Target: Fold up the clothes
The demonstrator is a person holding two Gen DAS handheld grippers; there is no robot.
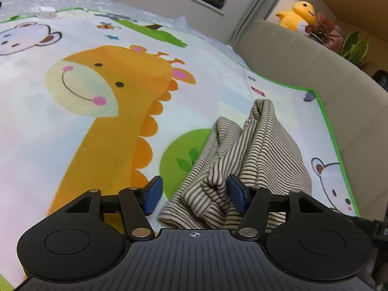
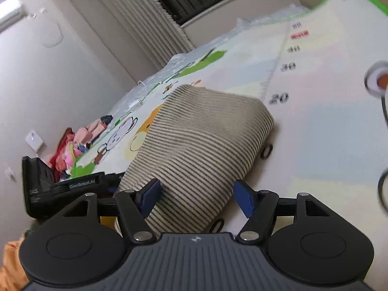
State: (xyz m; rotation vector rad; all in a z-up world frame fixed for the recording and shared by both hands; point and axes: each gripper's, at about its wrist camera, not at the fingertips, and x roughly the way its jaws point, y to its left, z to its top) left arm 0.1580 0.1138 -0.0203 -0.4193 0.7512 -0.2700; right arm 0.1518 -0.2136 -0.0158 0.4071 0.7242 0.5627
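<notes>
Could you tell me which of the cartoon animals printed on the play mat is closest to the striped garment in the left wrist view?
The white bear at the mat's green-bordered right edge, right beside the striped garment; the orange giraffe and the monkey lie farther left.

The striped garment (image 1: 245, 160) is a soft knit in cream with thin dark stripes running across it. It lies bunched and loosely doubled over on the cartoon play mat (image 1: 72, 126), near the mat's green-bordered edge. In the left wrist view it shows deep creases, one rumpled peak rising at its far end and a rolled hem curling at the near end. In the right wrist view the same cloth (image 2: 194, 145) looks smoother, a rounded mound with a folded far edge resting beside the mat's printed number scale.
</notes>
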